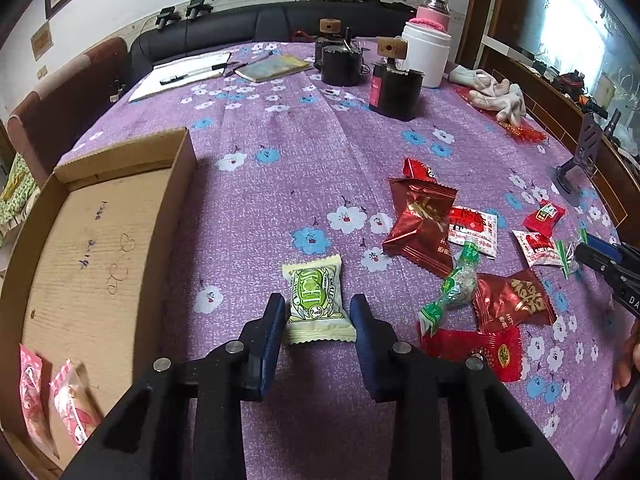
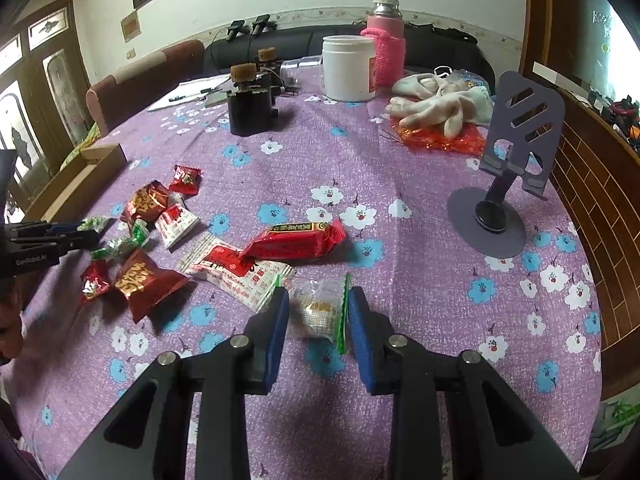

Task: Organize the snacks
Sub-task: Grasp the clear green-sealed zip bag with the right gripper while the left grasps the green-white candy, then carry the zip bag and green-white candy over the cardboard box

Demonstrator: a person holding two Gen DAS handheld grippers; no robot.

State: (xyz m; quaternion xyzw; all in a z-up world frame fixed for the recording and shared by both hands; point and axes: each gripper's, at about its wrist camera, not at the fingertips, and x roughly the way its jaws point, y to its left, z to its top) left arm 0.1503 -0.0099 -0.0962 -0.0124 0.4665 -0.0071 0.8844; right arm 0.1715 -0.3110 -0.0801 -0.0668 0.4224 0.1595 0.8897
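Note:
My left gripper [image 1: 318,312] holds its jaws around a green-and-cream snack packet [image 1: 316,300] on the purple floral cloth; the pads touch its sides. A cardboard box [image 1: 176,184] lies to its left with two pink packets [image 1: 52,400] inside. My right gripper [image 2: 318,304] is closed on a clear candy packet with green edges [image 2: 320,312]. Several red and white snack packets [image 2: 296,240] lie scattered on the cloth, also in the left wrist view [image 1: 424,224]. The right gripper also shows at the right edge of the left wrist view [image 1: 580,258].
Black tins with cork stoppers [image 1: 394,88], a white jar [image 1: 426,56], a pink flask [image 2: 386,40], white gloves [image 2: 440,108], a purple phone stand [image 2: 512,152], and notebooks with pens [image 1: 188,74] stand at the back. A sofa lies beyond the table.

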